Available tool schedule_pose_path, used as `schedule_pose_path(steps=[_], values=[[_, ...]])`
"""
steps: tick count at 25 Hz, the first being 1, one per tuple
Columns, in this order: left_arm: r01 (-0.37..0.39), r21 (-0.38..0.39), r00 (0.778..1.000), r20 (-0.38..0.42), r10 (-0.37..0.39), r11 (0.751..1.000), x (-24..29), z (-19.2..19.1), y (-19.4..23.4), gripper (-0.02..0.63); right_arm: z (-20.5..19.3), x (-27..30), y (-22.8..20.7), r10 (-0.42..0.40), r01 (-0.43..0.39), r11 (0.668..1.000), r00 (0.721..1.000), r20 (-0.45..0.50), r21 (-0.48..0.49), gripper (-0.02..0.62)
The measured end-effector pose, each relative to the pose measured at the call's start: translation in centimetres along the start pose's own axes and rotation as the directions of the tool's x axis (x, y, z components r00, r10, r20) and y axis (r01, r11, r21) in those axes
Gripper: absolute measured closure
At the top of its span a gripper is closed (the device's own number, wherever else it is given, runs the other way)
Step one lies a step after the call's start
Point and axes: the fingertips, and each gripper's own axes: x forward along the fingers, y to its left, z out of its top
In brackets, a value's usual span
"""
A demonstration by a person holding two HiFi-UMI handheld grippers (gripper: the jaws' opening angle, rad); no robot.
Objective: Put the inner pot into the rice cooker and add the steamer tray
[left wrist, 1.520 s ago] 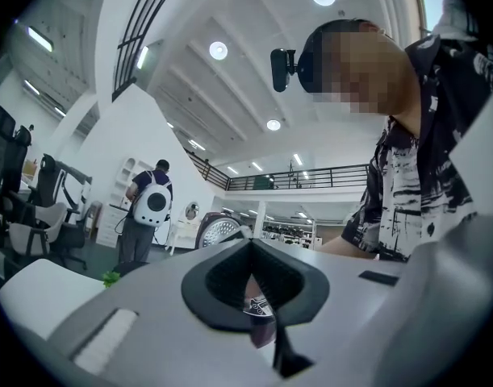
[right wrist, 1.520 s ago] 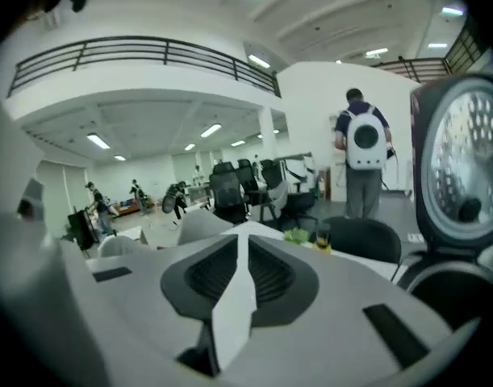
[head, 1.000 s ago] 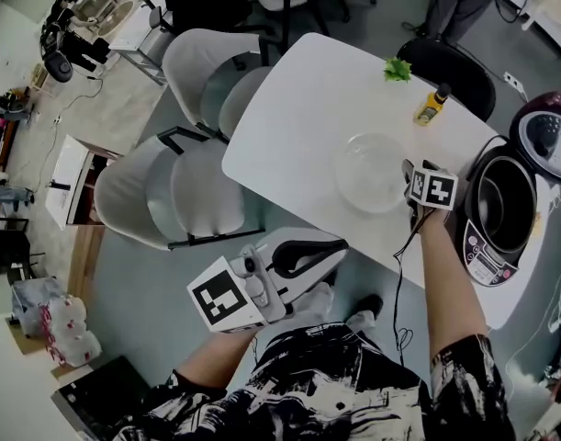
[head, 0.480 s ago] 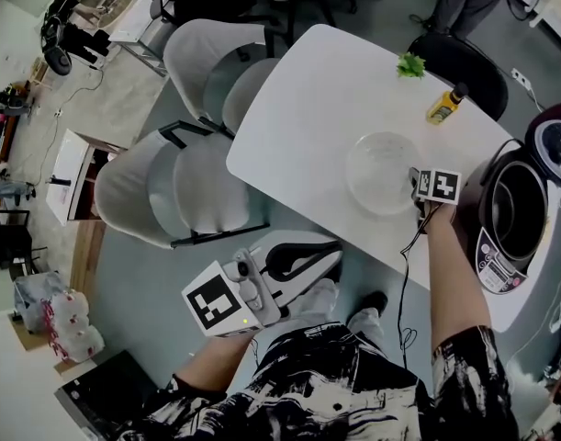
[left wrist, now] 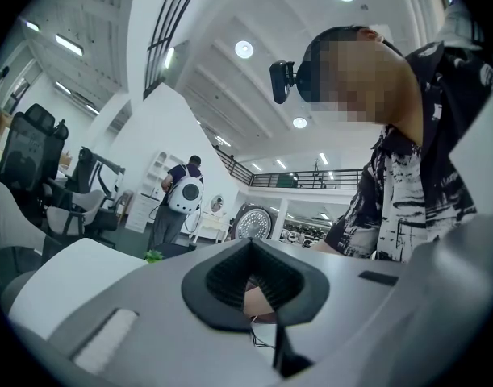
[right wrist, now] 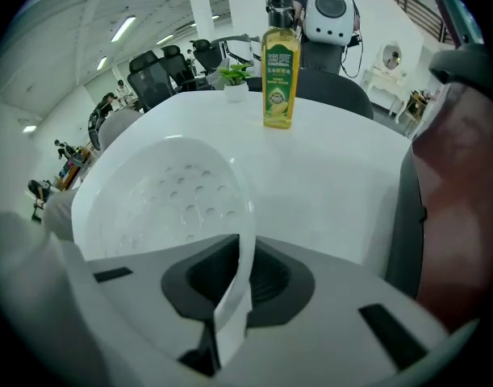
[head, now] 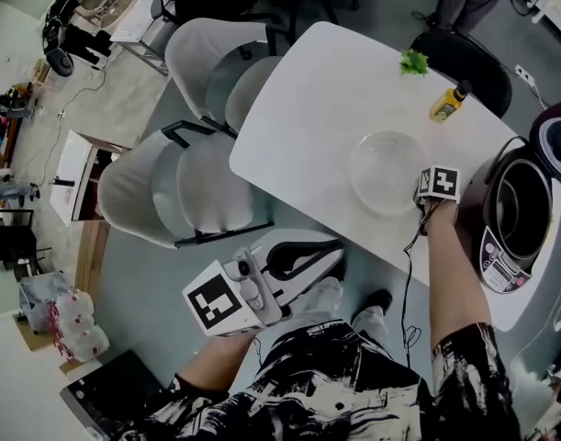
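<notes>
Moved: right gripper (head: 421, 197) has dropped to the steamer tray (head: 372, 154), jaws just closing, now clamped on its near rim | Tray: on counter (head: 308, 108) beside rice cooker (head: 500, 246) | Done, I judge: inner pot (head: 516, 211) seated | Outstanding: tray into cooker | Left gripper (left wrist: 275, 333): closed, empty.

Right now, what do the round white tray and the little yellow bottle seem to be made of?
Steamer tray: likely plastic, milky white, semi-translucent, softly glossy; thin rim and moulded holes suggest it. Bottle: clear plastic or glass, I can't tell which; yellow liquid shows through, with a printed label and dark cap.
</notes>
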Motion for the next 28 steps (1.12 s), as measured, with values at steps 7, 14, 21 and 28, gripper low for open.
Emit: schedule_pose_path(steps=[7,14,21,28], values=[[0.014,0.007,1.0,0.003,-0.014,1.0,0.5,0.4,-0.7,0.601,-0.2,-1.4,0.2,0.031,-0.028,0.995,0.999,-0.029,0.095,0.594],[0.071,0.034,0.997,0.017,-0.072,0.997,1.7,1.8,-2.6,0.601,2.4,-5.8,3.9,0.168,-0.171,0.977,0.985,0.037,0.13,0.594],[0.177,0.076,0.983,0.028,-0.179,0.981,4.5,3.1,-6.1,0.601,8.1,-15.0,9.4,0.358,-0.363,0.932,0.924,0.138,0.016,0.594],[0.307,0.104,0.95,0.024,-0.311,0.946,8.6,4.0,-11.3,0.601,11.8,-27.1,3.8,0.352,-0.343,0.936,0.893,0.282,-0.081,0.594]])
